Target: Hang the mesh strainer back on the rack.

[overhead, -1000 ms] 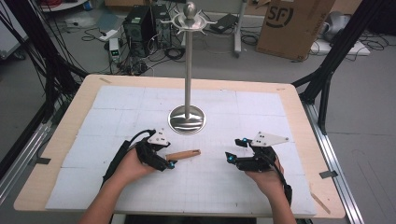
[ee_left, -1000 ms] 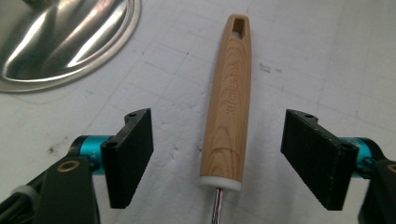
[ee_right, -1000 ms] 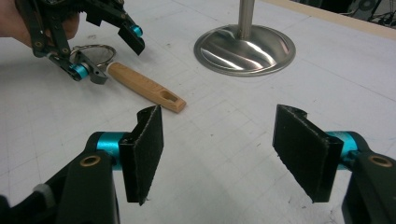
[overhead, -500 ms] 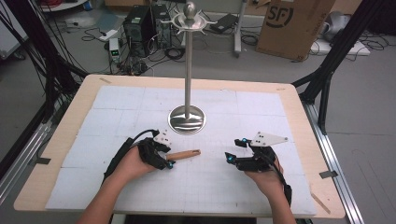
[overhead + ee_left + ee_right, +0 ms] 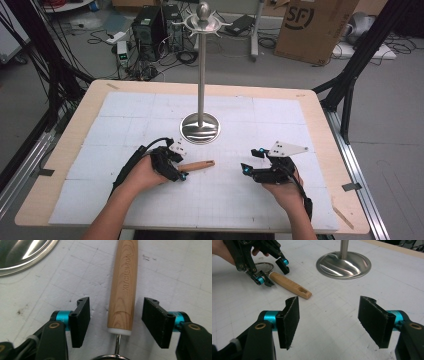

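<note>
On the counter (image 5: 125,110), our left gripper (image 5: 120,315) has just been closing on the wooden tool handle (image 5: 124,285), fingers (image 5: 81,320) not yet touching; our right gripper (image 5: 334,320) waits open, empty.

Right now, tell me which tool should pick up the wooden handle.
Left. The left tool already straddles the handle, jaws closing but not touching. The right tool sits apart, holding nothing.

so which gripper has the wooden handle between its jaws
The left gripper: its jaws straddle the wooden handle, and have just been closing. The right gripper has none.
</note>
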{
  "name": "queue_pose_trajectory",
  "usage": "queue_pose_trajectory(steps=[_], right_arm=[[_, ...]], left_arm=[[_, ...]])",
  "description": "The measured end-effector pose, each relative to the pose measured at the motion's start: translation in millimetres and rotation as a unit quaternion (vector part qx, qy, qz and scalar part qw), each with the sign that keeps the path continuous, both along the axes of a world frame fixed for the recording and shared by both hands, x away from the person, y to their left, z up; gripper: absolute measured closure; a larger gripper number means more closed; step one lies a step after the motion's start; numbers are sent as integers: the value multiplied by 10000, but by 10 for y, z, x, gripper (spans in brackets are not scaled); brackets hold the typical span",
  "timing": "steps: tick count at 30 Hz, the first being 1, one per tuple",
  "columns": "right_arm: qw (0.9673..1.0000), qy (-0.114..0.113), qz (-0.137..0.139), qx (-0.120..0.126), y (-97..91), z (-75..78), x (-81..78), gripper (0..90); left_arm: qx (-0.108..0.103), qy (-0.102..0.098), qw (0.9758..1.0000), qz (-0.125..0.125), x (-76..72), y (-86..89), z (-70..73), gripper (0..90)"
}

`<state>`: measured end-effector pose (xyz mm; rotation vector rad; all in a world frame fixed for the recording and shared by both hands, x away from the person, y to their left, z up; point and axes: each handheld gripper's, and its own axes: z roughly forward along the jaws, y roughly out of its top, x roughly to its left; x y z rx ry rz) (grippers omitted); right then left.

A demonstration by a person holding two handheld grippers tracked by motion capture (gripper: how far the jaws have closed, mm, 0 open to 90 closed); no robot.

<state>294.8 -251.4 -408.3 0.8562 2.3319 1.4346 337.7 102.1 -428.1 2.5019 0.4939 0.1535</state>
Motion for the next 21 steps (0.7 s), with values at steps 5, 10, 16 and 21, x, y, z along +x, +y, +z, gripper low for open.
queue_pose_trajectory(steps=[5, 10, 16, 21], right_arm=[[10000, 14, -4, 16, -3, 3, -2, 333], [10000, 0, 2, 0, -4, 2, -2, 334], [10000, 10, -16, 1, -14, -1, 2, 333], [10000, 22, 22, -80, 20, -15, 2, 334]], left_arm=[[49, 66, 9999, -62, -31, -23, 27, 551], [179, 75, 9998, -63, -13, -43, 52, 650], [231, 157, 9995, -140, 24, -50, 50, 647], [587, 137, 9981, -109, 28, -170, 82, 643]])
